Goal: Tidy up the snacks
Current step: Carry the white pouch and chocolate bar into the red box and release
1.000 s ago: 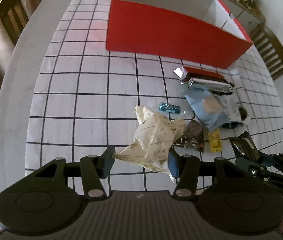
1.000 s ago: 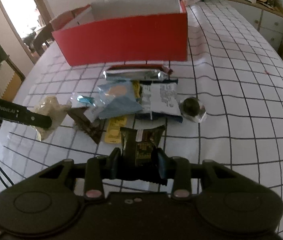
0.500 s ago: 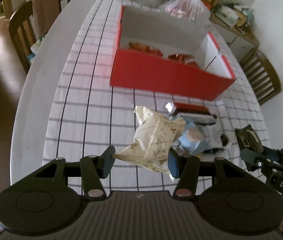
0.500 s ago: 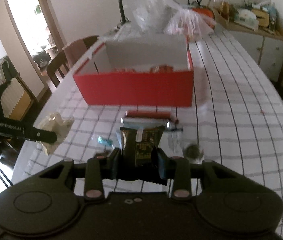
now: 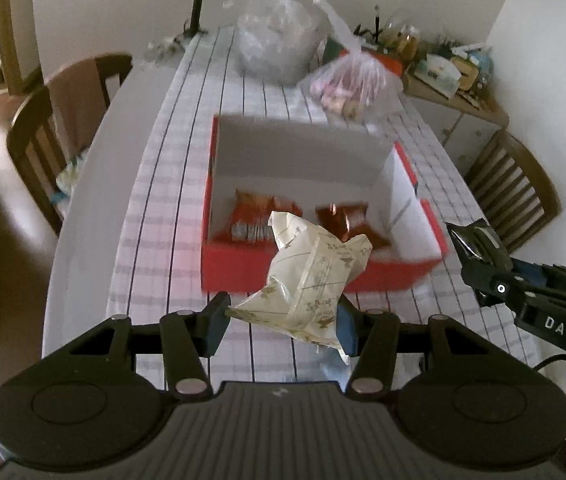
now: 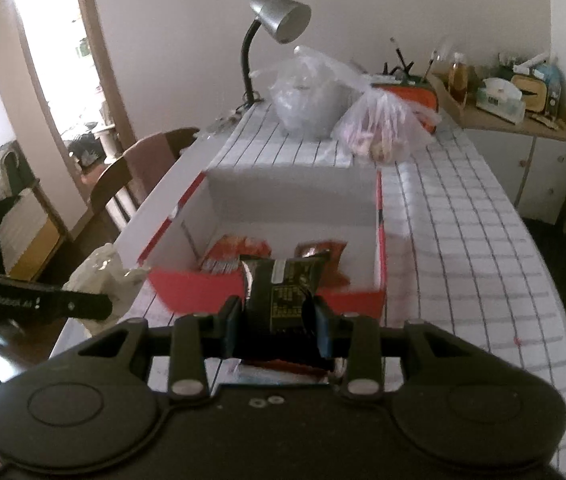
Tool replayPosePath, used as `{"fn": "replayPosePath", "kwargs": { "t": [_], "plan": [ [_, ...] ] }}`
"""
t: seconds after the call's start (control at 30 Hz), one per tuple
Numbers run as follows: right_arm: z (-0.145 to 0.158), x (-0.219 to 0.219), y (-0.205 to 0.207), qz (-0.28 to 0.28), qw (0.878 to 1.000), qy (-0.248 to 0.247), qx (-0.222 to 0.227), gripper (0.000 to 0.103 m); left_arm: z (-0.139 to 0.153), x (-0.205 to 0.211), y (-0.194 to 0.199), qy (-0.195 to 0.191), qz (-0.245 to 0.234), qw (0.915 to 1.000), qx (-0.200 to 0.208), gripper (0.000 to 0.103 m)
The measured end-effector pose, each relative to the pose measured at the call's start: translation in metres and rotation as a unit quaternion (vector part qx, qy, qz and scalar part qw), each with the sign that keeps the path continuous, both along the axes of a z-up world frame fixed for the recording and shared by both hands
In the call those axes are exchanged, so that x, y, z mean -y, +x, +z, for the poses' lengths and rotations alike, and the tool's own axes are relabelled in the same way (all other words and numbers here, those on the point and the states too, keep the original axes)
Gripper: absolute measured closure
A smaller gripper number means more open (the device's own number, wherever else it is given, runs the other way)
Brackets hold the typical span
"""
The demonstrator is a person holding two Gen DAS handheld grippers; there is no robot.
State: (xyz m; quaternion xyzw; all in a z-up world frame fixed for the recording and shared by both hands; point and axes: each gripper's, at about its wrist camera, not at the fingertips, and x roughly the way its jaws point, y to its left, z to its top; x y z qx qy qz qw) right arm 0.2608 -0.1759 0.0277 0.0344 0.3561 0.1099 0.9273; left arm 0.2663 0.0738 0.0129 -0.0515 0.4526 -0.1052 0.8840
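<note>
1. The desk wore a smooth white gridded cloth.
2. The red box, stiff card with white inner walls, sat mid-desk holding glossy orange packets.
3. The left gripper clenched a crinkly cream packet just short of the box; it should likely clear the near wall before release.
4. The right gripper clenched a flat dark packet likewise.

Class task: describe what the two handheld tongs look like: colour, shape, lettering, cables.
Both tongs are matte black with two round discs on a wide body. The left tongs have blue pads and white lettering on the side. The right tongs have dark pads, white "DAS" lettering and a black cable.
</note>
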Motion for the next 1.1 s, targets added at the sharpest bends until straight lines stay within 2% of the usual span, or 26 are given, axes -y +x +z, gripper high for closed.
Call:
{"fn": "replayPosePath", "kwargs": {
  "t": [0.17,0.37,0.77,1.1],
  "plan": [
    [0.012,0.000,0.038,0.001,1.000,-0.001,0.007,0.067,0.010,0.009,0.035,0.011,0.005,0.9999,0.003,0.050],
    [0.004,-0.006,0.078,0.008,1.000,-0.017,-0.011,0.068,0.002,0.018,0.078,0.032,0.010,0.9993,-0.014,0.050],
    [-0.048,-0.010,0.149,0.018,0.994,-0.032,-0.099,0.068,-0.044,0.028,0.145,0.079,0.022,0.9924,-0.092,0.050],
    [-0.080,-0.025,0.175,0.034,0.987,-0.066,-0.139,0.068,-0.073,0.041,0.172,0.109,0.018,0.9852,-0.131,0.050]
  ]
}}
